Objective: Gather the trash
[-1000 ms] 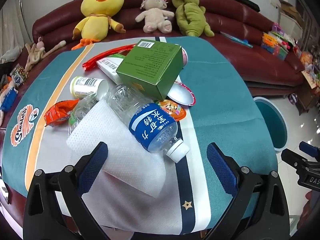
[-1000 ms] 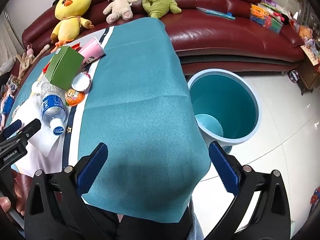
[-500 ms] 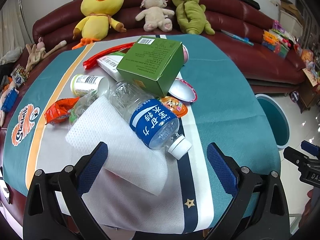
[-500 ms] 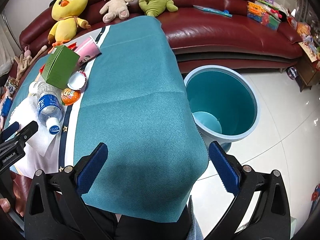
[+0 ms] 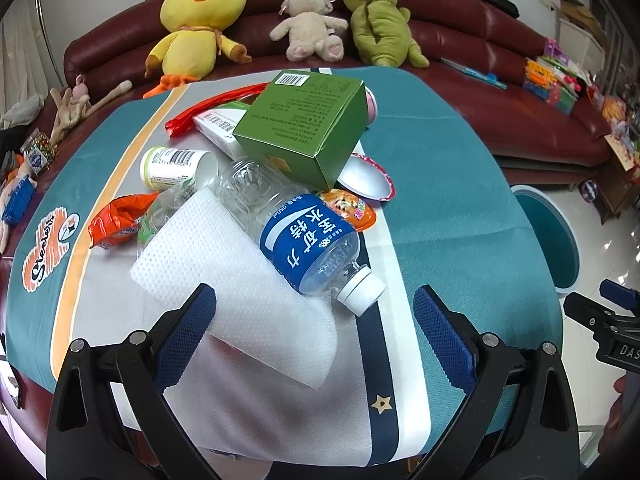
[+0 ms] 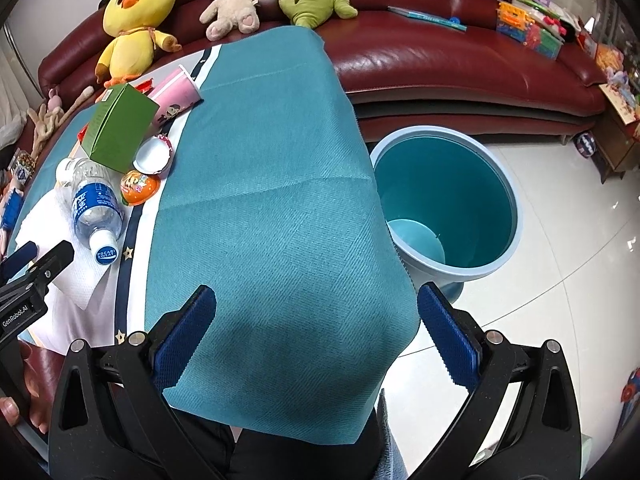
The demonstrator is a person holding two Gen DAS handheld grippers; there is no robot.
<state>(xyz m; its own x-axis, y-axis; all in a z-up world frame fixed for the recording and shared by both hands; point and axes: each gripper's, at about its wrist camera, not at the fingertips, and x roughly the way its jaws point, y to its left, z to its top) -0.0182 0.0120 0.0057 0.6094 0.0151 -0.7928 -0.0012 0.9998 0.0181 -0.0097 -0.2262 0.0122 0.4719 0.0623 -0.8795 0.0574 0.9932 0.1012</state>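
The left gripper hangs wide open over the near edge of the table, gripping nothing — the white paper towel lies right between and ahead of its fingers, with the clear bottle resting on the towel just beyond, cap pointing toward the right finger, and the green box farther ahead behind it. The right gripper is spread just as wide and empty above the teal tablecloth — the teal bin stands on the floor ahead and to its right, the trash pile well off to its left.
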